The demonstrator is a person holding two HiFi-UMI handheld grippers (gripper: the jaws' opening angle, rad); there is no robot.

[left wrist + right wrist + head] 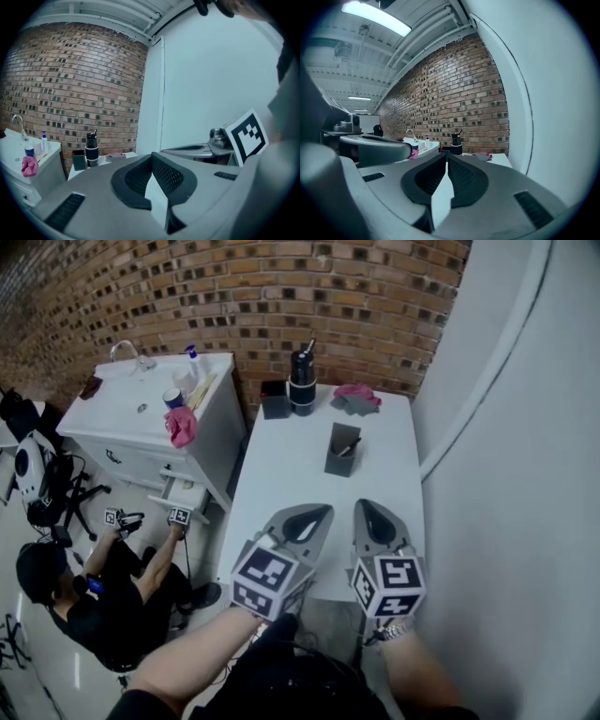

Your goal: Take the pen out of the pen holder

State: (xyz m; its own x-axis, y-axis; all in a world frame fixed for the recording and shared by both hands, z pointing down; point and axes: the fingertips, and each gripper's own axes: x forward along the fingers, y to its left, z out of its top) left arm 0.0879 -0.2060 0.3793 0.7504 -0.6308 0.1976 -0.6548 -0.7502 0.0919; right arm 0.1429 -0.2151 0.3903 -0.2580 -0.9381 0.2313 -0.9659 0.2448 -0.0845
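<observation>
Nudging could topple the pen holder (342, 451): left tongs (317, 514) and right tongs (367, 509) are closed, empty; the pen (350, 443) seems thin.

The table (291, 479) is smooth and white, the wall (375, 296) rough brick, the pen holder (337, 460) matt grey plastic.

Head view steeply down; gripper views level toward shared brick wall (464, 93).

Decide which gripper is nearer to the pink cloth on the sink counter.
Left. The left gripper is over the table's near edge, on the side toward the pink cloth; the right gripper is beside it, farther off, toward the white wall.
</observation>
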